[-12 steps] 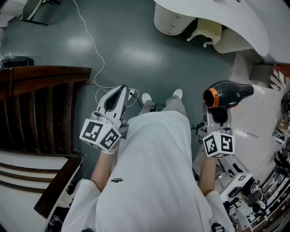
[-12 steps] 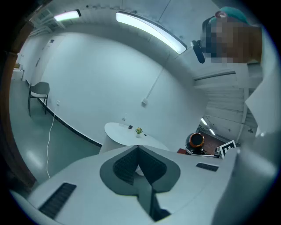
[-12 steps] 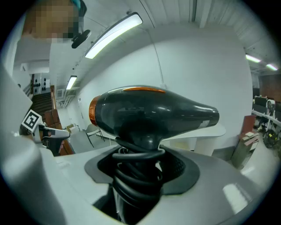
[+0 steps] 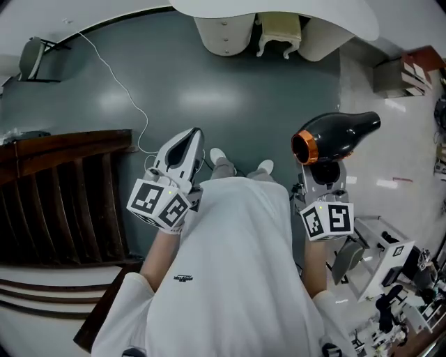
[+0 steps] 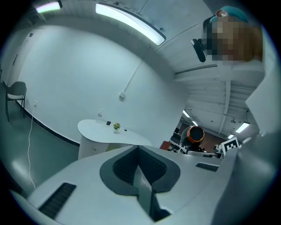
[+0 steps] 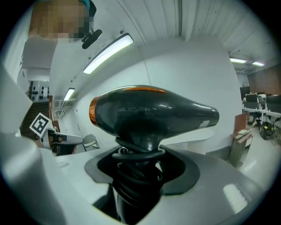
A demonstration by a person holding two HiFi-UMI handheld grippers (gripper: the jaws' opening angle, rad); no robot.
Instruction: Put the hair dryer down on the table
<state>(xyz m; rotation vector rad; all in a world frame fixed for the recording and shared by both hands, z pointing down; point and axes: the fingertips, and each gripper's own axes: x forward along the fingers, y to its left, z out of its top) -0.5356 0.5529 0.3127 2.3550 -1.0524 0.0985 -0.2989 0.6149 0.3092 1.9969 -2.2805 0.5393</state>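
A black hair dryer (image 4: 334,139) with an orange ring at its rear stands above my right gripper (image 4: 325,183), which is shut on its handle. In the right gripper view the hair dryer's body (image 6: 153,112) fills the middle, and its cord-wrapped handle (image 6: 137,184) runs down between the jaws. My left gripper (image 4: 182,155) is held at the left over the grey floor, shut with nothing in it; in the left gripper view its jaws meet at the left gripper's tip (image 5: 139,163). A curved white table (image 4: 279,14) lies at the top edge ahead, also seen as the white table (image 5: 107,132).
A dark wooden bench (image 4: 63,188) stands at the left. A white cable (image 4: 118,80) trails over the grey floor. A chair (image 4: 31,52) sits at the far upper left. Cluttered white equipment (image 4: 387,258) and boxes (image 4: 401,73) line the right side.
The view has shifted forward: the white table shows more fully at the top. Both grippers keep their hold and pose, the hair dryer now slightly higher in the picture.
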